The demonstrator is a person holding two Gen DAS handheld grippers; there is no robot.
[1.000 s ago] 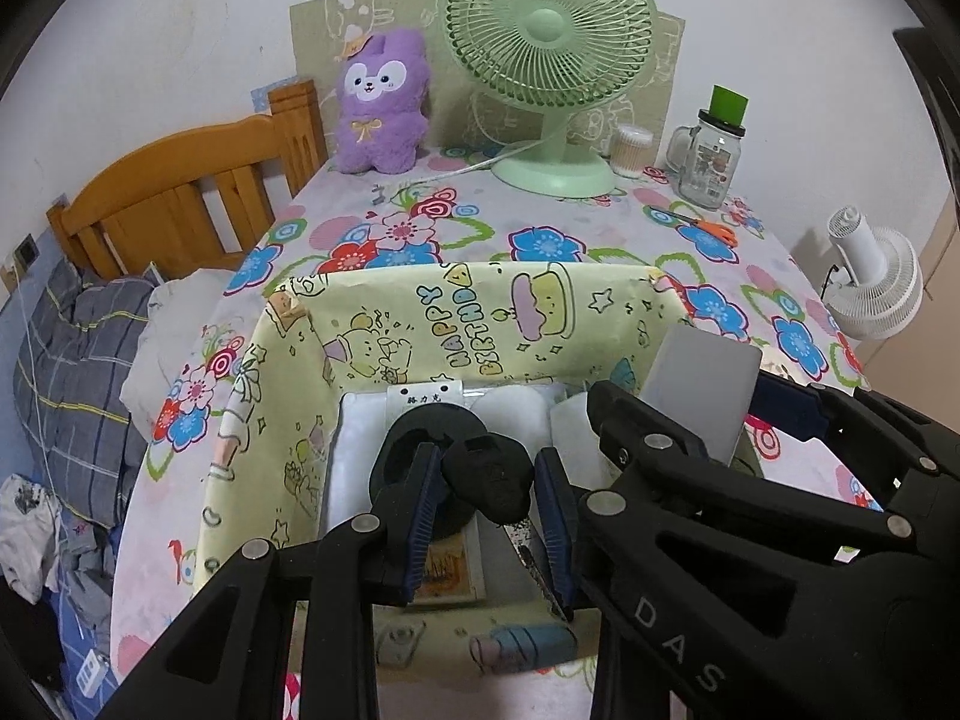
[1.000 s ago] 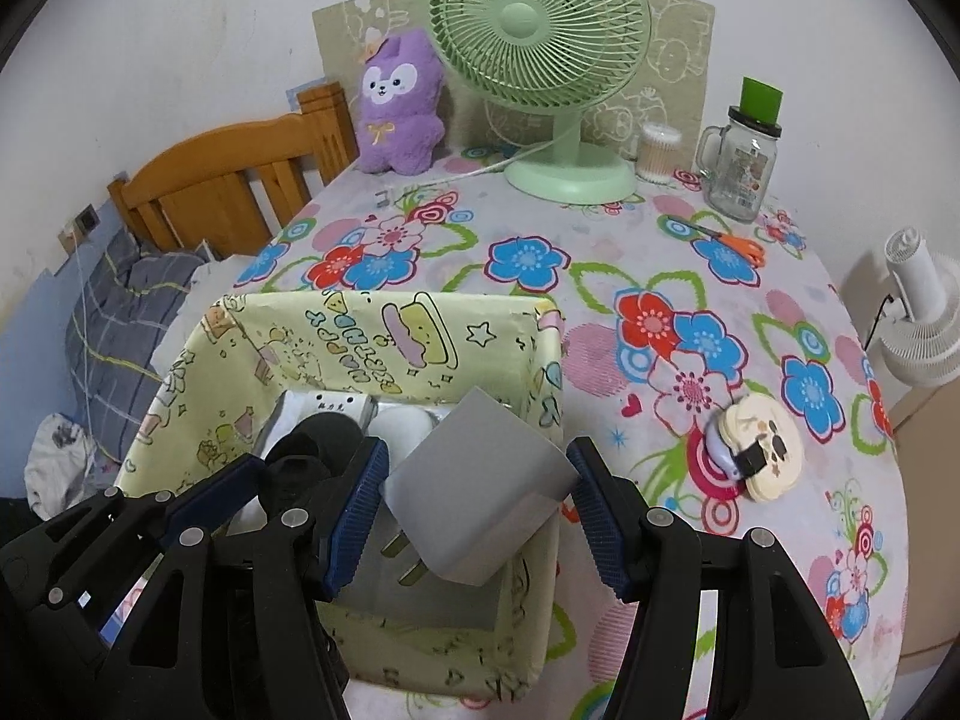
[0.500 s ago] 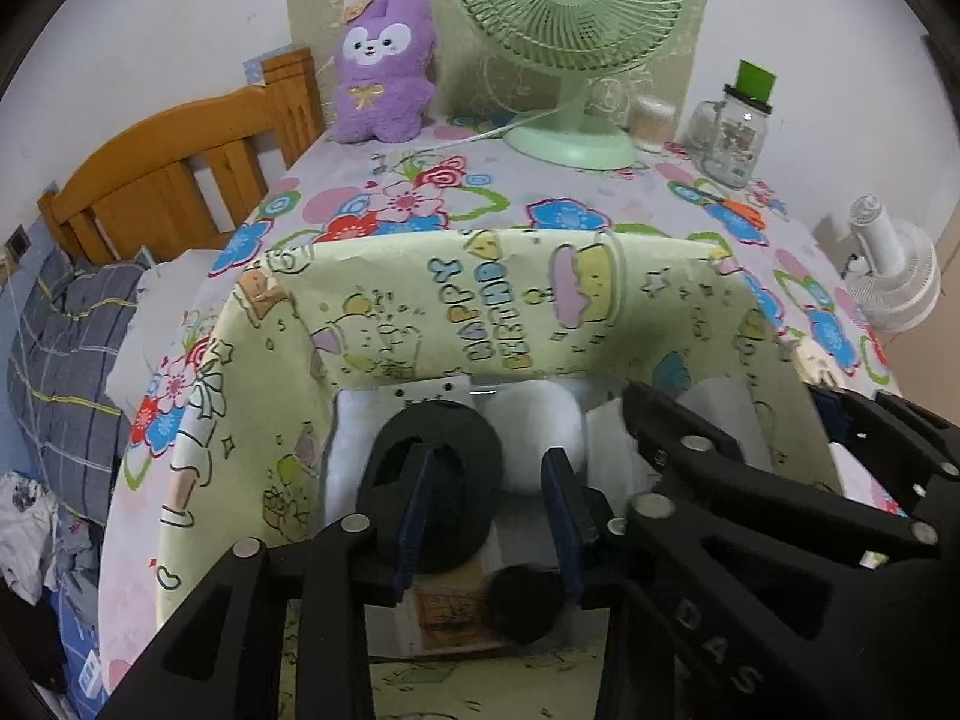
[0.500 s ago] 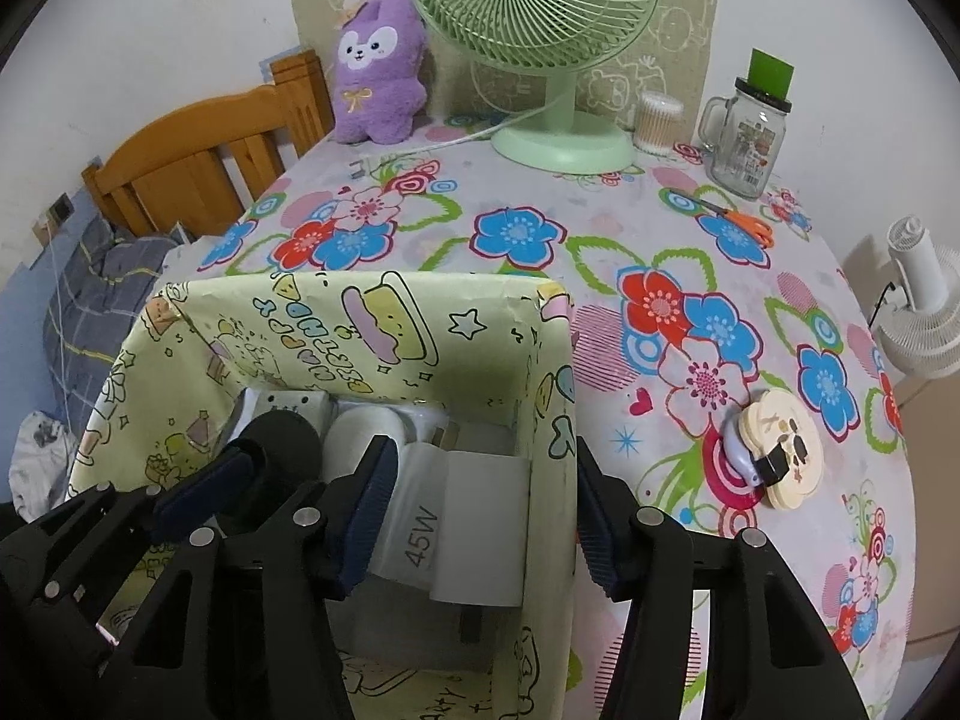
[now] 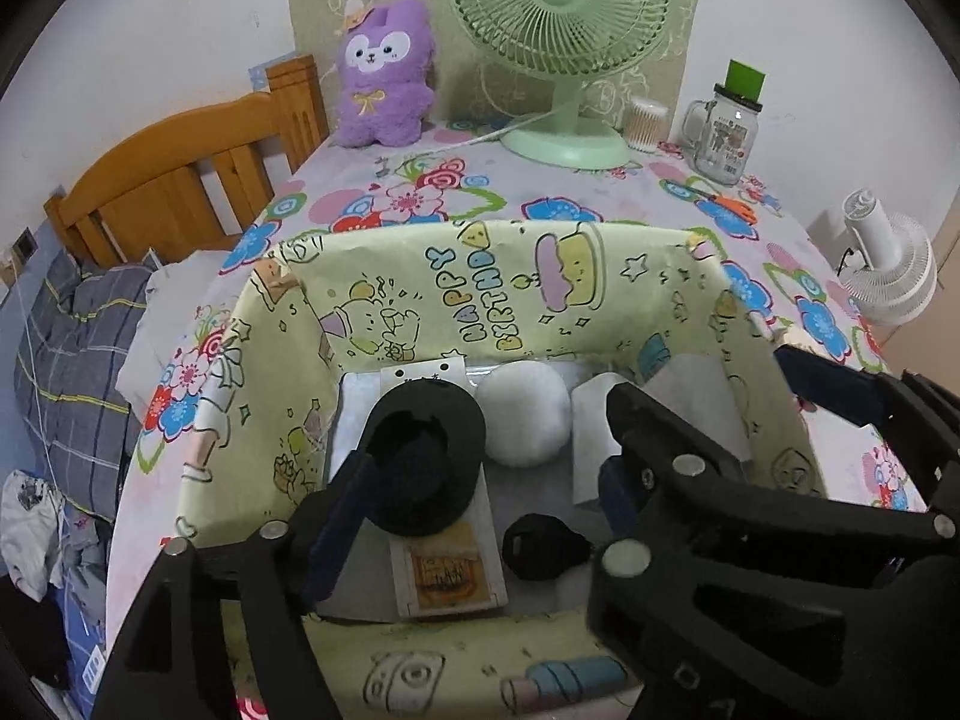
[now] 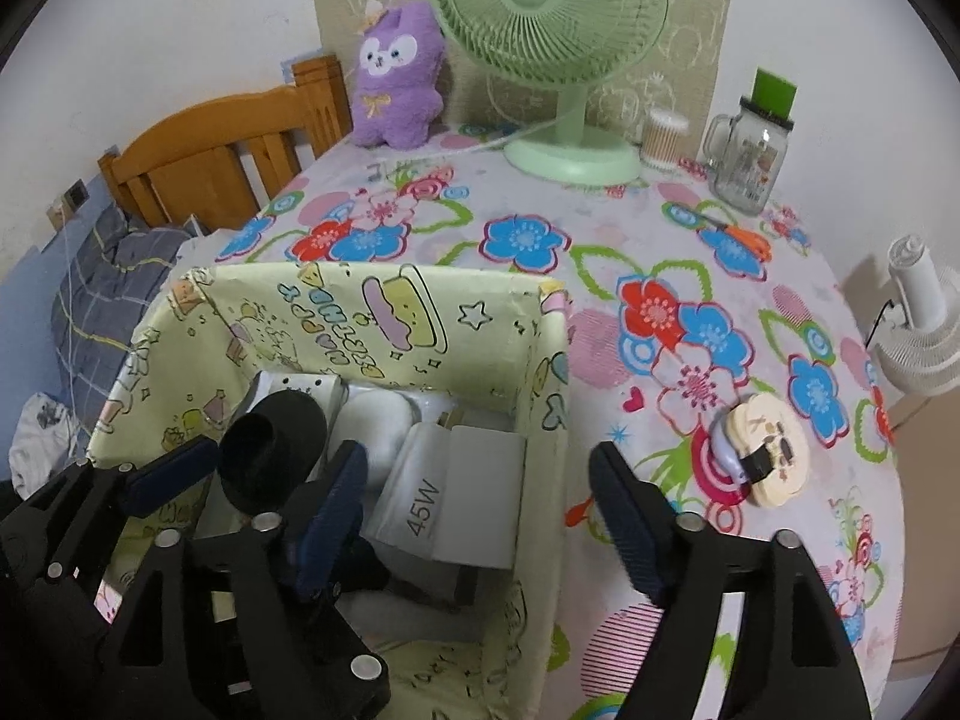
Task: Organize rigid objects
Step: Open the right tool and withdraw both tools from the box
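A yellow cartoon-print box [image 5: 606,228] [image 6: 372,269] stands on the flowered table. Inside lie a black round cap [image 5: 420,456], a white ball-like thing [image 5: 525,414], a flat card box with an orange label [image 5: 447,579] and a small black key-shaped piece [image 5: 540,546]. My left gripper [image 5: 480,483] hangs over the box with its jaws opening; the black piece lies loose below them. My right gripper [image 6: 480,504] is also opening above the box's right side. The white "45W" charger [image 6: 456,498] rests in the box under it, untouched by the pads.
A green fan [image 6: 552,6], a purple plush [image 6: 396,78], a glass mug jar [image 6: 750,162] and a swab tub [image 6: 663,138] line the far edge. Orange scissors [image 6: 747,237] and a cream round clip item [image 6: 765,456] lie right of the box. Bed and wooden headboard [image 5: 180,180] are to the left.
The left jaws let go of the small black piece, which dropped to the box floor. The right jaws released the white charger into the box. Both jaws spread wider.
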